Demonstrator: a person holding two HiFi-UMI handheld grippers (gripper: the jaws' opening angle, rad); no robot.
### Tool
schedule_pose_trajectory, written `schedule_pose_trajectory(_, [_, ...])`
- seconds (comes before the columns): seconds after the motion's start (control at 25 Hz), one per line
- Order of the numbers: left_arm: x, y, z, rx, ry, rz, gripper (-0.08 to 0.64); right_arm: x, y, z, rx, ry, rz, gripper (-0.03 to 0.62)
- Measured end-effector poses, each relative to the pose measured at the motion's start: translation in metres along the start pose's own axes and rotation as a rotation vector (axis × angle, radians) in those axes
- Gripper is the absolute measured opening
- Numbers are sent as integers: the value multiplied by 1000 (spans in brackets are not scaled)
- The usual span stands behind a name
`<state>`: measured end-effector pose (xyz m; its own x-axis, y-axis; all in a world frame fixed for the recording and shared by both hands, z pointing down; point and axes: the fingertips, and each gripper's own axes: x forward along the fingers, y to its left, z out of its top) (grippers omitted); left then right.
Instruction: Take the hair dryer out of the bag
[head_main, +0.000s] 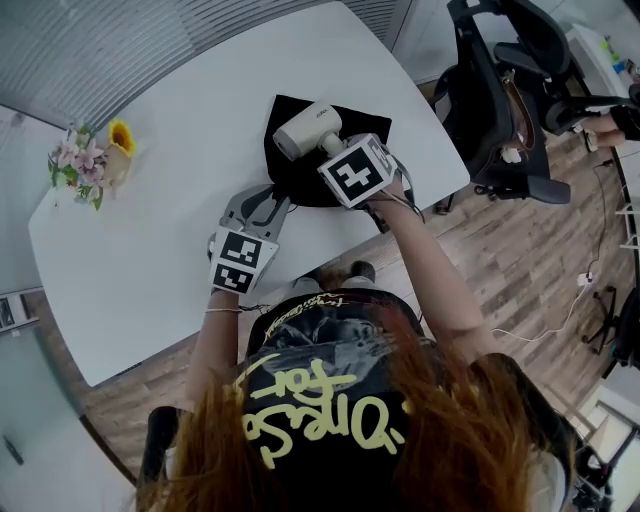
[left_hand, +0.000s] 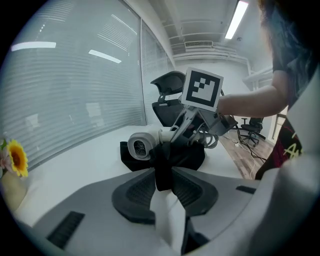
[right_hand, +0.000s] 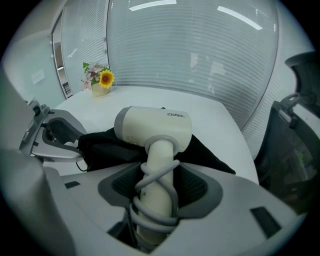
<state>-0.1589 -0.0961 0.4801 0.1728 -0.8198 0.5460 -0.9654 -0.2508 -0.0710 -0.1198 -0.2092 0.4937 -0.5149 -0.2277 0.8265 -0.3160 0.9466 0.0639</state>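
Observation:
A cream hair dryer (head_main: 305, 128) (right_hand: 152, 127) is out of the black cloth bag (head_main: 296, 178) and sits just above it, barrel pointing left in the head view. My right gripper (head_main: 336, 150) (right_hand: 159, 187) is shut on its handle, which has the grey cord wound around it. My left gripper (head_main: 272, 200) (left_hand: 163, 182) is at the bag's near edge, and a fold of black fabric (left_hand: 163, 172) is pinched between its pads. From the left gripper view the dryer's round grille (left_hand: 140, 146) faces me, with the right gripper (left_hand: 192, 127) behind it.
The bag lies on a white table (head_main: 170, 130) near its right end. A small vase of flowers (head_main: 95, 158) (right_hand: 100, 80) stands at the far left end. Black office chairs (head_main: 500, 90) stand beyond the table's right edge on the wooden floor.

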Motion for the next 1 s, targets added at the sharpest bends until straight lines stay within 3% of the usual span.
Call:
schedule_pose_trajectory(0.4, [-19,6,9,-23,-37,40,95,-3,3,-1,-14,-25,-12,227])
schedule_pose_trajectory(1.0, [-52,30,63,-30,-209,90,97,-72,9,20,-5,-278,-61,227])
